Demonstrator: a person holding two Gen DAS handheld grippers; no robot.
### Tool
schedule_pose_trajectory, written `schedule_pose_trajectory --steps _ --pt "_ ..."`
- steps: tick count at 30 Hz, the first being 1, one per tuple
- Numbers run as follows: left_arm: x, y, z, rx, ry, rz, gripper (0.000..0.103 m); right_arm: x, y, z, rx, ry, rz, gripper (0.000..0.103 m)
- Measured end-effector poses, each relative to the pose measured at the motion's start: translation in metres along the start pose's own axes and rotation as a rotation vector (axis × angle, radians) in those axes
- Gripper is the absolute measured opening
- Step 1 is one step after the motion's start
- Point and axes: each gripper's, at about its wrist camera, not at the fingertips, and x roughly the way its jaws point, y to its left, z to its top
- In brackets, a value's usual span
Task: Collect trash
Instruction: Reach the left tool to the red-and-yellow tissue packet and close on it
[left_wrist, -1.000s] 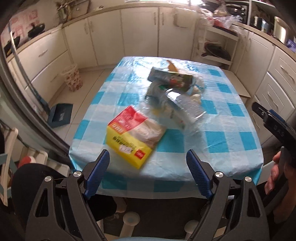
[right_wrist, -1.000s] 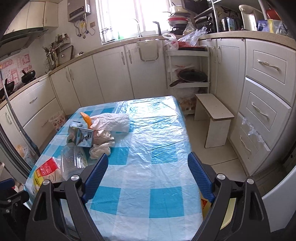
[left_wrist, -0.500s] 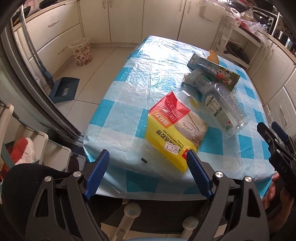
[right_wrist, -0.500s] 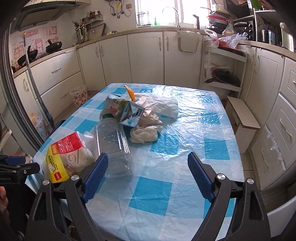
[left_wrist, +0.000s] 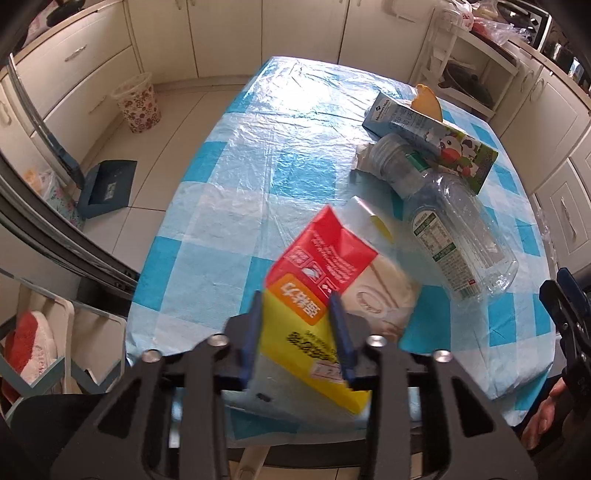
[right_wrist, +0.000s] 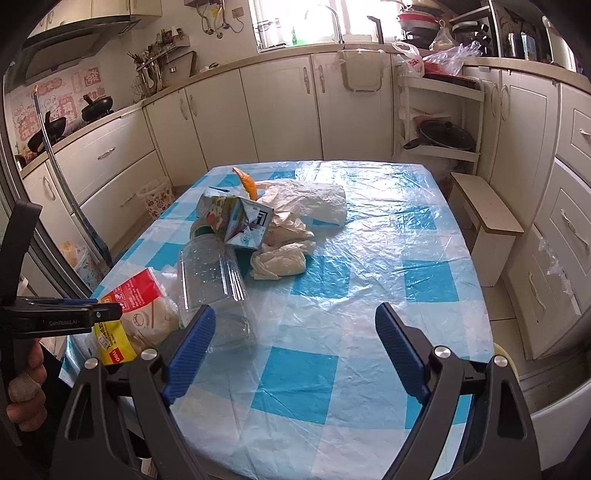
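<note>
My left gripper is shut on the near end of a red and yellow food bag at the table's near left corner; the bag also shows in the right wrist view. Beside it lie a clear plastic bottle, a milk carton, an orange peel, and in the right wrist view crumpled tissues and a white plastic bag. My right gripper is open and empty above the table's near edge, right of the bottle.
The table has a blue checked cloth under clear plastic. A patterned waste basket and a blue dustpan are on the floor at the left. A low stool stands right of the table. Cabinets ring the room.
My left gripper has moved in on the red and yellow bag and shut on its near end. The right gripper has stayed open, its view shifting slightly over the table.
</note>
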Motion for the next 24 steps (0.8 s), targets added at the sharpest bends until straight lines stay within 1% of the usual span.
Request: schedule_pose_trajectory --steps 1,7,9,11,12,13,14,15,16,18,21,22,23,24 --pt "0.001 0.002 0.0 -0.014 0.005 -0.016 0.002 0.0 -0.001 0.0 0.003 0.001 0.002 0.085" --pt "-0.016 0.018 0.002 -0.084 -0.062 -0.066 0.0 0.003 -0.003 0.0 0.022 0.009 0.009 0.085" --pt "-0.016 0.02 0.002 -0.087 -0.058 -0.095 0.001 0.004 -0.004 -0.001 0.023 0.015 0.01 0.085" --pt "-0.01 0.02 0.0 -0.085 -0.024 -0.156 0.002 0.005 -0.003 -0.002 0.019 0.019 0.008 0.085" --pt "-0.006 0.02 -0.001 -0.08 -0.005 -0.167 0.018 0.005 -0.003 -0.002 0.017 0.02 0.007 0.085" --pt "-0.003 0.019 -0.002 -0.074 0.004 -0.162 0.05 0.005 -0.003 -0.002 0.018 0.019 0.007 0.085" --pt "-0.003 0.017 -0.002 -0.066 -0.01 -0.141 0.068 0.005 -0.004 -0.002 0.019 0.019 0.008 0.085" --pt "-0.005 0.016 -0.002 -0.059 -0.035 -0.12 0.08 0.004 -0.004 -0.002 0.022 0.018 0.009 0.085" --pt "-0.006 0.012 0.0 -0.041 -0.05 -0.104 0.082 0.004 -0.005 -0.002 0.024 0.017 0.009 0.085" --pt "-0.003 0.003 0.004 0.001 -0.045 -0.104 0.085 0.004 -0.006 -0.002 0.026 0.017 0.01 0.085" --pt "0.012 -0.012 0.002 0.047 -0.004 -0.062 0.085 0.004 -0.007 -0.002 0.028 0.017 0.01 0.085" --pt "0.016 -0.017 0.001 0.066 0.006 -0.026 0.075 0.004 -0.008 -0.002 0.03 0.016 0.011 0.085" --pt "0.019 -0.02 -0.001 0.08 0.01 0.002 0.062 0.003 -0.01 -0.002 0.034 0.014 0.011 0.085" --pt "0.02 -0.022 -0.002 0.09 0.02 0.017 0.039 0.002 -0.012 -0.002 0.04 0.012 0.011 0.085"
